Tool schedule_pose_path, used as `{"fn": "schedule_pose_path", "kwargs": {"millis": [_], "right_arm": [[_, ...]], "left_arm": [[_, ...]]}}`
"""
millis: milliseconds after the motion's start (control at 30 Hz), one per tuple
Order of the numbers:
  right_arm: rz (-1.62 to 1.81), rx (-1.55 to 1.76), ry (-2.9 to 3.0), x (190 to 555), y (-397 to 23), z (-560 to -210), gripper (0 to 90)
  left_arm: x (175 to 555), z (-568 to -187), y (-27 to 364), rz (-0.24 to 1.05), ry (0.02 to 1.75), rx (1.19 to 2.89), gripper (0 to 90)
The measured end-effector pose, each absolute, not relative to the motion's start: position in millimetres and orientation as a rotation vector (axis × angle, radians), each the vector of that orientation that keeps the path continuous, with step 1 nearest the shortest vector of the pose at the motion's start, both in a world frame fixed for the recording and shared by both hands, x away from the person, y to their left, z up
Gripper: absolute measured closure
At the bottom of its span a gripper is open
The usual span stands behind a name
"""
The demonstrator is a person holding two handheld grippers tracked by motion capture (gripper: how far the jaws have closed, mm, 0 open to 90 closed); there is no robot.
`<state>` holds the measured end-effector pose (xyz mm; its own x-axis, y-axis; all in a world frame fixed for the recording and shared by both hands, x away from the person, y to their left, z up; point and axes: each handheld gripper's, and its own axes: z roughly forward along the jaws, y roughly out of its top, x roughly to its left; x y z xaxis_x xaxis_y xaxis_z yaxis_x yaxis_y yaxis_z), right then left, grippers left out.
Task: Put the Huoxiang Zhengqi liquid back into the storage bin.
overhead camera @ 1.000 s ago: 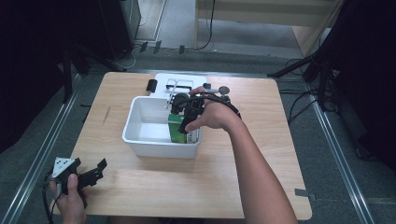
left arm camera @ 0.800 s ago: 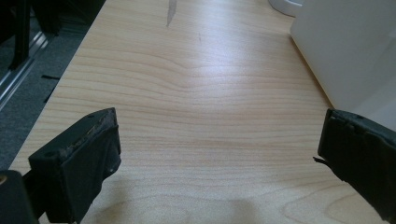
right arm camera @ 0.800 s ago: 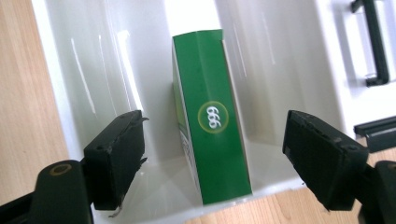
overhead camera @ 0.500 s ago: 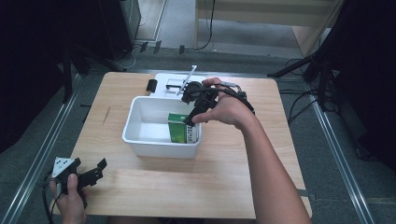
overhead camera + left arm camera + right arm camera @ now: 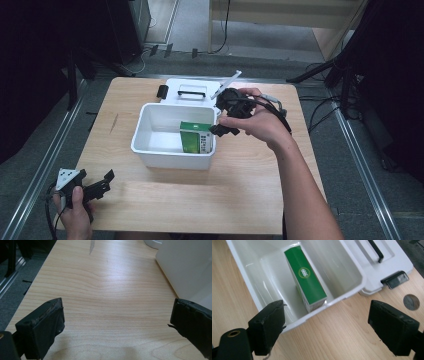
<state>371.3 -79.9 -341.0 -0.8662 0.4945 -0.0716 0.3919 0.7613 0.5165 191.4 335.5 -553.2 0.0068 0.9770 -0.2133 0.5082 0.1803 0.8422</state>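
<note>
Green box (image 5: pixel 308 287): upright inside white bin (image 5: pixel 150 147), against its right wall.
Right gripper (image 5: pixel 325 326): jaws wide, empty; since a second ago lifted clear of bin, so placement looks done.
Left gripper (image 5: pixel 117 322): jaws wide, idle over table (image 5: pixel 105 290).

— What's on my overhead feed: a wooden table (image 5: pixel 200 200) with a white bin (image 5: pixel 172 150) near its middle, and a green box (image 5: pixel 196 137) standing inside it against the right wall.

— And the grippers?

— The right gripper (image 5: pixel 227 112) is held just past the bin's right rim, above the table, jaws parted and empty. The left gripper (image 5: pixel 92 187) sits at the near left corner (well apart from the bin), jaws spread too. Behind the bin I see a white lid (image 5: pixel 192 90) with a black handle.
</note>
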Motion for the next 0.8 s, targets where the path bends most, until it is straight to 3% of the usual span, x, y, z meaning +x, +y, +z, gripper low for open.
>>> {"fn": "schedule_pose_path", "kwargs": {"millis": [800], "right_arm": [[1.012, 1.119, 2.337, 338.3, -193.1, -400.1, 10.8]], "left_arm": [[191.3, -553.4, 335.2, 0.711, 1.621, 1.446, 0.0]]}}
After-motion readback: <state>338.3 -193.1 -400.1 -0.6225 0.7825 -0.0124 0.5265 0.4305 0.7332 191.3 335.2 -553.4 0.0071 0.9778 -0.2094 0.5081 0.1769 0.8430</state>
